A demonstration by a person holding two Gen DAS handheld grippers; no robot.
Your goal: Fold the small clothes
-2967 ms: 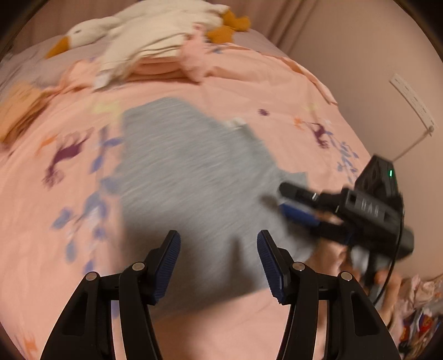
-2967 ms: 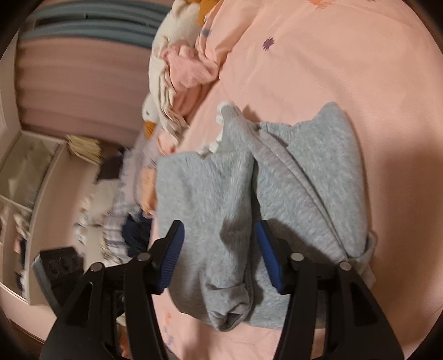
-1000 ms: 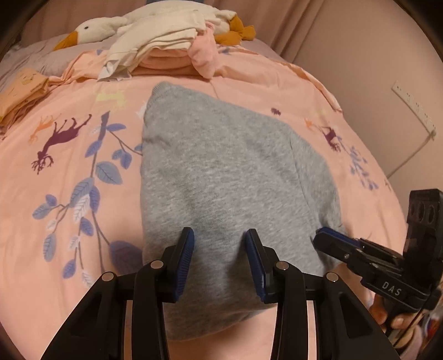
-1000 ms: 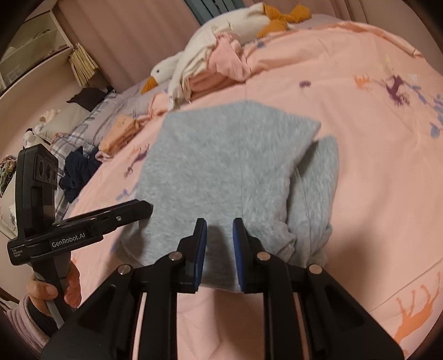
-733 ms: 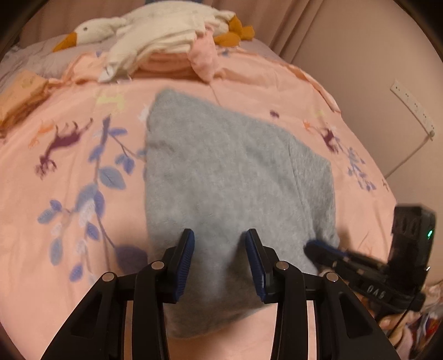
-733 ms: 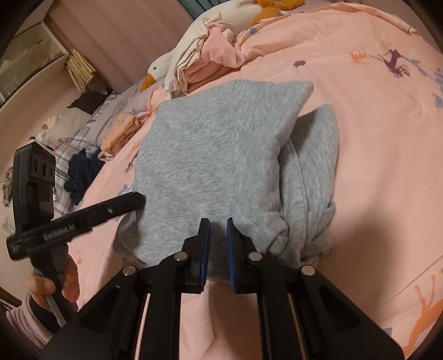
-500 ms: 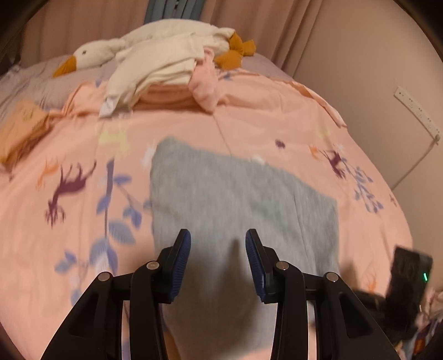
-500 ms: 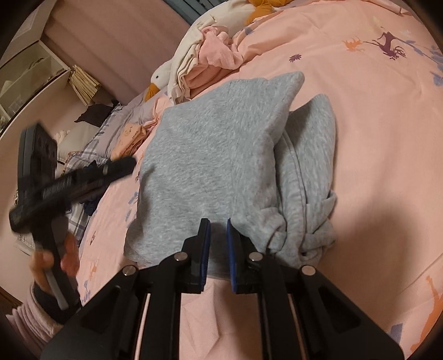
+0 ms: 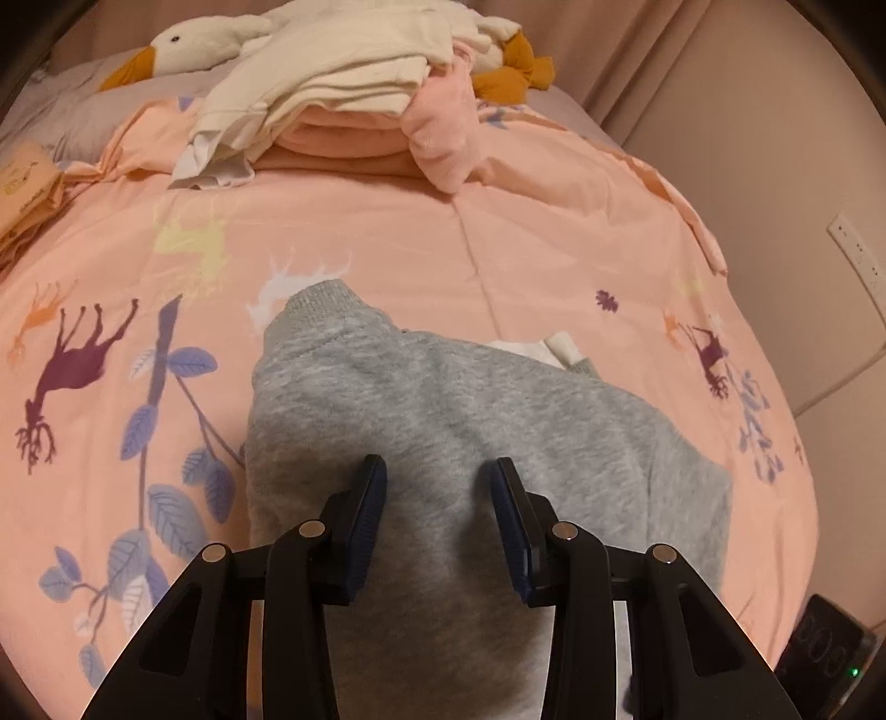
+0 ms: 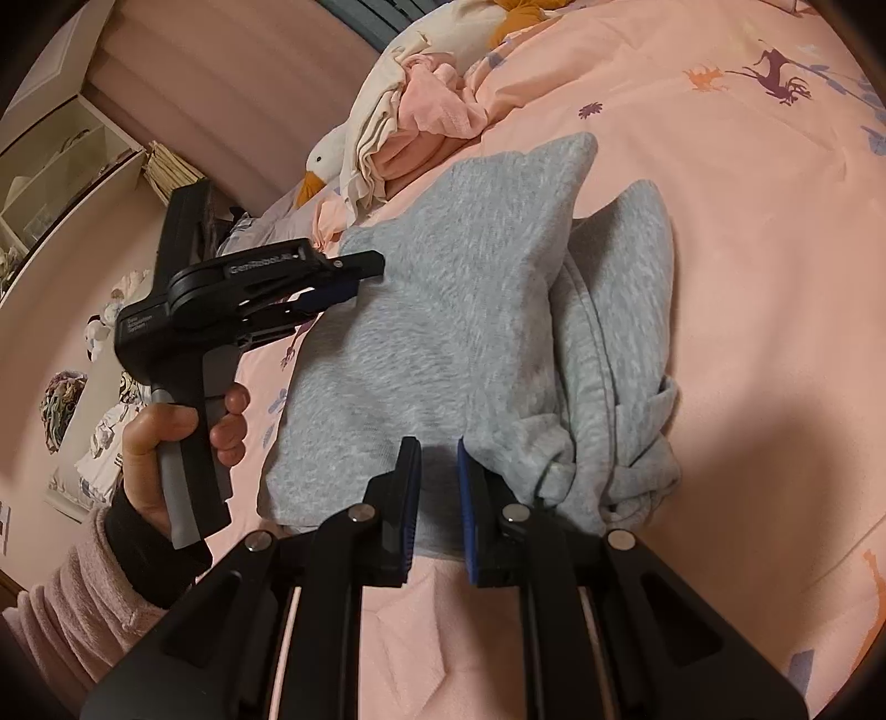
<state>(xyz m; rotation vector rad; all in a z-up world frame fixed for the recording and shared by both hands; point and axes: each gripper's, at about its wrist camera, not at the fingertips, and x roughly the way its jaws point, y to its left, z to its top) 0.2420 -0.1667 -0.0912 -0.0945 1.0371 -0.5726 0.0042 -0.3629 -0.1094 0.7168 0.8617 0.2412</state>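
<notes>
A grey garment [image 9: 470,421] lies folded on the pink duvet [image 9: 498,232], with a bunched hem at its near right corner [image 10: 637,465]. My left gripper [image 9: 440,487] hovers over the garment's near part. It is open, and the cloth lies below the pads, not between them. In the right wrist view a hand [image 10: 166,432] holds the left gripper [image 10: 354,277] by the garment's left edge. My right gripper [image 10: 437,459] sits at the garment's near edge, shut, and grey cloth fills the narrow gap between its pads.
A plush goose [image 9: 188,50] and a pile of cream and pink clothes [image 9: 343,94] lie at the head of the bed. A wall with a socket strip [image 9: 855,249] runs along the right side. Shelves [image 10: 55,166] stand beyond the bed's left side.
The left gripper has pulled back over the garment, with its jaws unchanged. Seen from the right wrist, it rose to the garment's left edge. The right jaws narrowed slightly and that gripper rolled.
</notes>
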